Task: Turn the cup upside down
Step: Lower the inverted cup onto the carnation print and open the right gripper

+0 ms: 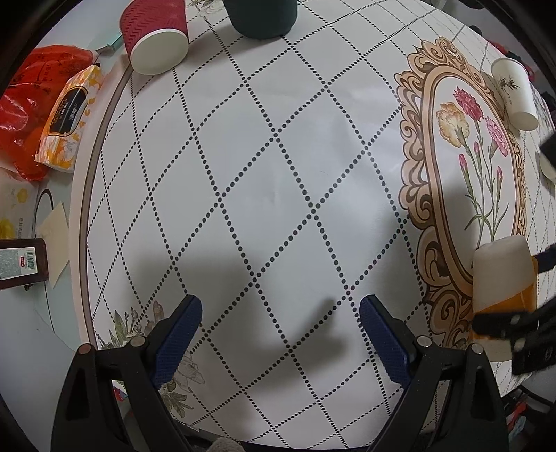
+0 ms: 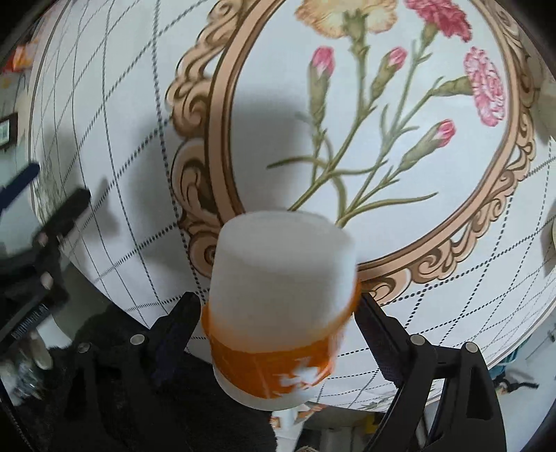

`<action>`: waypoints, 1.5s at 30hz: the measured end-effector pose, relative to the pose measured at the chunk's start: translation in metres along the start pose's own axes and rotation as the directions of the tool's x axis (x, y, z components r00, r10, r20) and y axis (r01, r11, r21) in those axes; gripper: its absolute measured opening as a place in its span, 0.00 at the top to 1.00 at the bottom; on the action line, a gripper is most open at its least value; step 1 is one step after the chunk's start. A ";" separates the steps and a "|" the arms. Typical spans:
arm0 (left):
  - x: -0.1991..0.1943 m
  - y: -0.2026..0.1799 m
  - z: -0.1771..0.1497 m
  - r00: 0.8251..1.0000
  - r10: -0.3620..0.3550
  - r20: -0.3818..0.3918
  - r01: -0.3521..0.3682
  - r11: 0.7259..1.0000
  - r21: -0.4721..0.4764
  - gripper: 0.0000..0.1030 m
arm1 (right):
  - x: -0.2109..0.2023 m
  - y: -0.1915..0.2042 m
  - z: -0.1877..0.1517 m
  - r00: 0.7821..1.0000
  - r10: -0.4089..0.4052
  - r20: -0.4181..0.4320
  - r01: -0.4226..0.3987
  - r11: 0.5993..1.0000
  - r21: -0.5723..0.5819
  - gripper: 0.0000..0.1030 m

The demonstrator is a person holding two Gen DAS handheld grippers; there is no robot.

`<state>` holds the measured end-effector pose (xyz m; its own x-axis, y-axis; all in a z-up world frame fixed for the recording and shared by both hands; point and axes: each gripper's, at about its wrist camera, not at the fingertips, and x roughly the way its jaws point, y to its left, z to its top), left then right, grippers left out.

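Note:
A white paper cup with an orange band (image 2: 278, 306) sits between the jaws of my right gripper (image 2: 278, 313), which is shut on it. The cup is held above the near edge of the table, its closed base pointing toward the flower print; the image is blurred by motion. The same cup (image 1: 504, 274) shows at the right edge of the left wrist view, with the right gripper's fingers (image 1: 500, 323) on it. My left gripper (image 1: 279, 330) is open and empty, low over the diamond-patterned tablecloth (image 1: 278, 174).
A red ribbed paper cup (image 1: 156, 38) lies on its side at the far left. A dark green container (image 1: 260, 17) stands at the far edge. A white paper cup (image 1: 514, 94) lies on its side far right. A tissue pack (image 1: 69, 118) and red bag (image 1: 27, 104) lie off the table's left.

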<state>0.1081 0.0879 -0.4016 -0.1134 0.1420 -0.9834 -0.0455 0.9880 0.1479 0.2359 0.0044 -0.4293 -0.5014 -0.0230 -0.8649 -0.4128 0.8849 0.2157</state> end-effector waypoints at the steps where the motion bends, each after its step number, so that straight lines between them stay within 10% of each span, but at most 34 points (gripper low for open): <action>1: 0.000 -0.002 0.001 1.000 0.000 0.000 0.000 1.000 0.003 0.10 | -0.005 -0.005 -0.001 1.000 0.008 0.004 -0.008 1.000 0.018 0.10; 7: 0.000 -0.007 0.003 1.000 0.002 0.001 -0.002 1.000 0.020 0.10 | -0.013 -0.031 0.012 0.999 0.043 0.008 -0.044 0.995 0.095 0.11; 12: -0.003 -0.007 0.005 1.000 0.004 -0.002 -0.004 1.000 0.027 0.10 | -0.006 -0.039 0.013 0.998 0.046 0.036 -0.050 0.993 0.106 0.30; 24: 0.002 -0.006 0.012 0.999 -0.039 -0.021 0.039 0.999 0.014 0.10 | -0.032 -0.057 -0.030 0.960 0.023 0.280 -0.061 0.990 0.130 0.31; 30: 0.005 0.003 0.032 0.994 -0.100 -0.043 0.098 0.995 -0.036 0.10 | -0.066 -0.075 -0.049 0.839 -0.035 0.543 -0.077 0.980 0.182 0.31; 38: 0.008 0.012 0.050 0.993 -0.107 -0.049 0.105 0.994 -0.043 0.10 | -0.077 -0.091 -0.077 0.523 -0.126 0.843 -0.154 0.959 0.238 0.31; 42: 0.008 0.013 0.048 0.994 -0.101 -0.047 0.099 0.995 -0.025 0.10 | -0.061 -0.088 -0.088 0.461 -0.154 0.874 -0.159 0.955 0.252 0.31; 45: 0.007 0.010 0.046 0.994 -0.098 -0.044 0.098 0.995 -0.011 0.10 | -0.053 -0.080 -0.097 0.452 -0.170 0.876 -0.115 0.963 0.246 0.30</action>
<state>0.1528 0.1014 -0.4115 -0.1516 0.0414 -0.9876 -0.0677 0.9963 0.0522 0.2220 -0.1102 -0.3565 0.5093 0.2469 -0.8244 -0.1529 0.9687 0.1956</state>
